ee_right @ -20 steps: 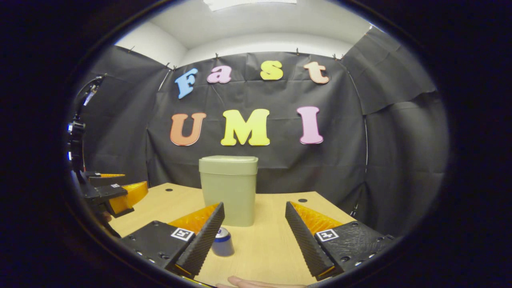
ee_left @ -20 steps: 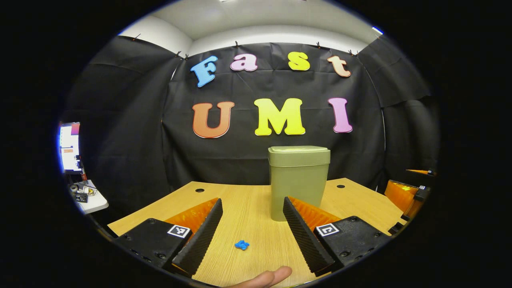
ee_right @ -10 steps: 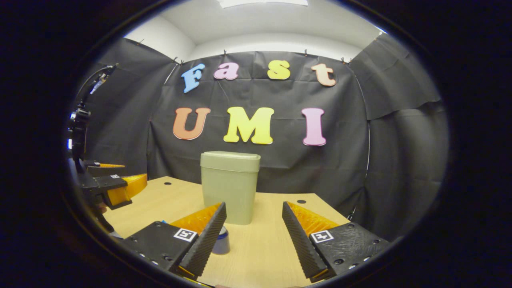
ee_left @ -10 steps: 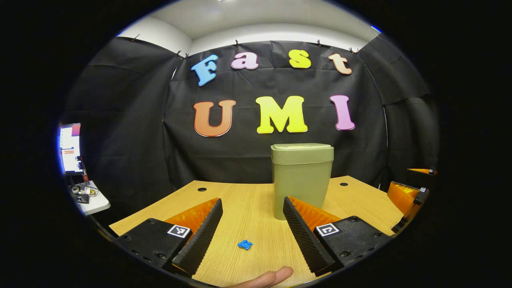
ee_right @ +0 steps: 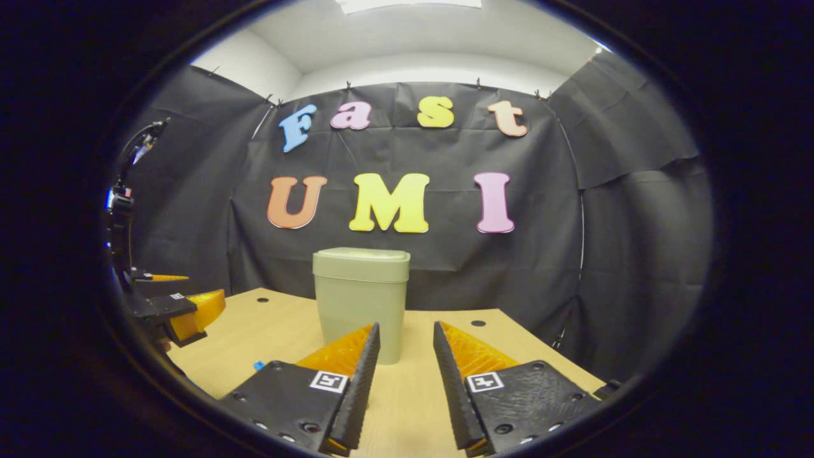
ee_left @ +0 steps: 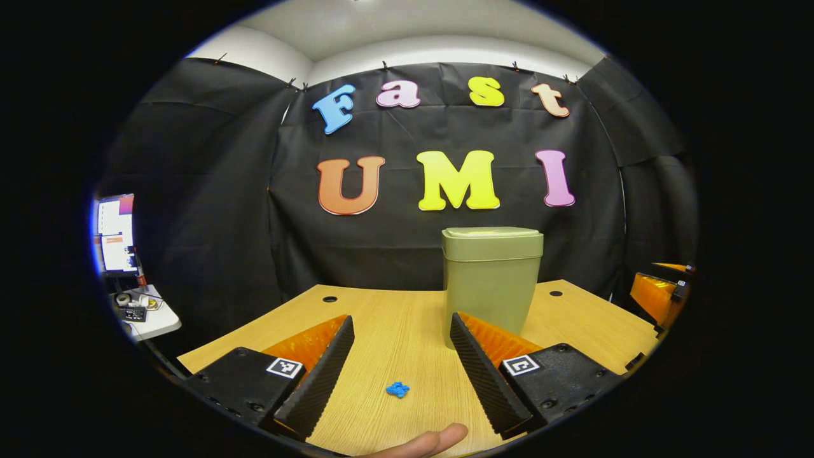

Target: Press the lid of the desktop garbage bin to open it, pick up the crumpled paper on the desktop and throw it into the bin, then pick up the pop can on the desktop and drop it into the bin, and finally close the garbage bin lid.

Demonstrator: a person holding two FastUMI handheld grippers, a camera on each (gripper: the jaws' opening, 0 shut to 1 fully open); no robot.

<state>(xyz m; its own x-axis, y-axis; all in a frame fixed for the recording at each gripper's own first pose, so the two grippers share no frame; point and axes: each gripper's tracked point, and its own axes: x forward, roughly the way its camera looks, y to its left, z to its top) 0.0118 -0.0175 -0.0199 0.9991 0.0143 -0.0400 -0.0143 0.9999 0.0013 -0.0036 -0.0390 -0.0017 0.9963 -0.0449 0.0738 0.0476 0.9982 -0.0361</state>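
1. The bin is a tall box of smooth, dull green plastic with rounded corners. It stands upright on the table, right of the middle in the left gripper view. Its lid lies flat on top, shut.
2. In the right gripper view the same bin stands near the middle, just above the two fingers.
3. The table is pale wood with fine straight lines in it. It has small round dark holes near the far edge.
4. The crumpled paper is a tiny, bumpy blue ball. It lies on the table low in the left gripper view, between the two fingers and touching neither.
5. In the right gripper view a small blue bit shows at the lower left, beside the finger. It is too small to tell what it is.
6. The left gripper has its fingers wide apart, holding nothing. The fingers are wedge-shaped with ridged inner faces.
7. The right gripper has its fingers closer, with a thin gap between them, holding nothing.
8. A fingertip shows at the bottom edge of the left gripper view.
9. The left gripper view shows a lit screen and a small white shelf at the left edge.
10. The right gripper view shows the other gripper at the left edge, above the table.
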